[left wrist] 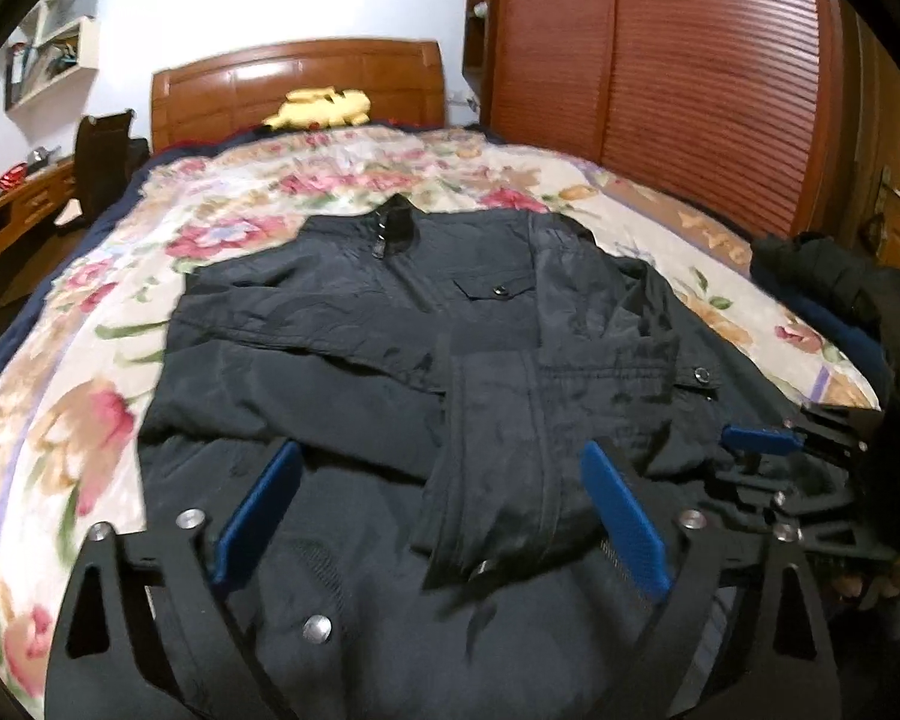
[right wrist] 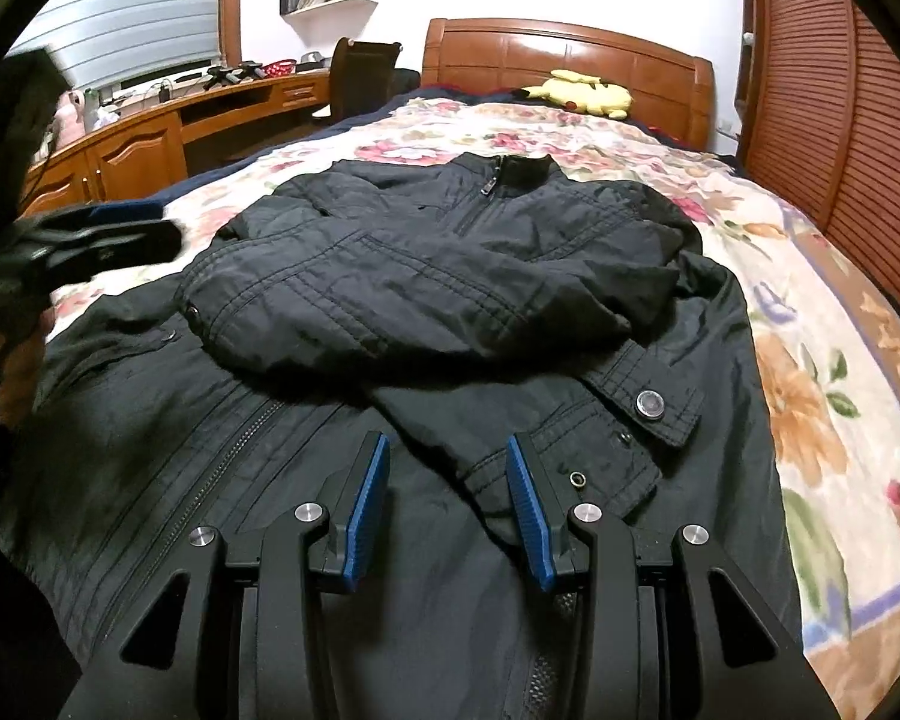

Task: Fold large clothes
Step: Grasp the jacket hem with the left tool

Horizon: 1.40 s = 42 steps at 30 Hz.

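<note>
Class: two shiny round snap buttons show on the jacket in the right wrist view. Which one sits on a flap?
The large silver snap on the pocket flap; the small brass snap sits on the sleeve cuff.

Even indoor light is glaring off the glossy headboard (left wrist: pixel 297 84); fisheye edges are bending into black corners, motion blur softening details.

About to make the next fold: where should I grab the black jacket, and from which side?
Take the jacket by its bottom hem, the edge nearest both cameras, coming from the foot of the bed. Both sleeves already lie folded across the chest, collar toward the headboard, so the hem is probably the free edge to lift. Left tongs and right tongs are open above it.
</note>
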Tool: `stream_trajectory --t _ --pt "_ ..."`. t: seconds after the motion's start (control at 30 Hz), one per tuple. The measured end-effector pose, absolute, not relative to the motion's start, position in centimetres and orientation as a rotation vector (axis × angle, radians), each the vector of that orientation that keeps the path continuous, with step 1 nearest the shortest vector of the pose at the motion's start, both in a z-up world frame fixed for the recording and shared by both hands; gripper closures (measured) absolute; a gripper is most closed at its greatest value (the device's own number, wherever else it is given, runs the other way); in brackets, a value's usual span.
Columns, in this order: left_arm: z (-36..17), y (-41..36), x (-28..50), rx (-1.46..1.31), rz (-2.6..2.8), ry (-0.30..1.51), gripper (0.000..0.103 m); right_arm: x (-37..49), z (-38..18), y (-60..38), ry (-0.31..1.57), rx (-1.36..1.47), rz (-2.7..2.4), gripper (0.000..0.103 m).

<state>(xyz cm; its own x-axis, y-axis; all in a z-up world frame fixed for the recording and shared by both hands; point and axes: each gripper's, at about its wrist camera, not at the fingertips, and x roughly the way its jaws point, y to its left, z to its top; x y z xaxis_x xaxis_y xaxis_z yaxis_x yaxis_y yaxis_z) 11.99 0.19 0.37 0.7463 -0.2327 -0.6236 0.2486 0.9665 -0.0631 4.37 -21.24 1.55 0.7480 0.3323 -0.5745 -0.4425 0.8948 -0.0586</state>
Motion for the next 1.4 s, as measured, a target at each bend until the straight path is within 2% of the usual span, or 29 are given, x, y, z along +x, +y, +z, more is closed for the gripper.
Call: stream_trajectory --t 0.1,0.33,0.4,0.43,0.5,0.53,0.77,1.1,1.4 --pt "0.0 -0.8 14.4 0.02 -0.283 0.744 0.025 4.5 1.8 -21.6 0.588 -0.181 0.423 0.061" --pt "-1.3 -2.5 18.3 0.006 -0.3 0.854 0.028 4.6 2.3 -23.4 0.576 -0.146 0.414 0.061" --pt "-1.6 -2.9 18.8 -0.002 -0.319 0.883 0.055 4.6 2.4 -23.9 0.574 -0.134 0.414 0.061" --pt "-1.8 -3.1 18.9 -0.007 -0.336 0.895 0.061 4.6 2.4 -24.2 0.573 -0.129 0.413 0.061" --pt "-2.0 -3.8 18.8 0.007 -0.364 0.921 0.094 4.6 2.4 -24.6 0.572 -0.119 0.414 0.061" --pt "-2.0 -4.1 18.6 0.03 -0.354 0.922 0.097 4.7 2.4 -24.8 0.573 -0.111 0.416 0.061" --pt "1.7 -3.9 15.5 0.195 -0.215 0.76 0.1 4.4 2.8 -25.2 0.558 -0.098 0.424 0.061" --pt "7.6 0.0 13.4 0.208 -0.08 0.61 0.1 4.7 2.5 -25.3 0.56 -0.085 0.418 0.061" --pt "5.2 1.8 8.2 0.22 -0.108 0.612 0.1 4.1 3.0 -25.7 0.546 -0.086 0.415 0.061"
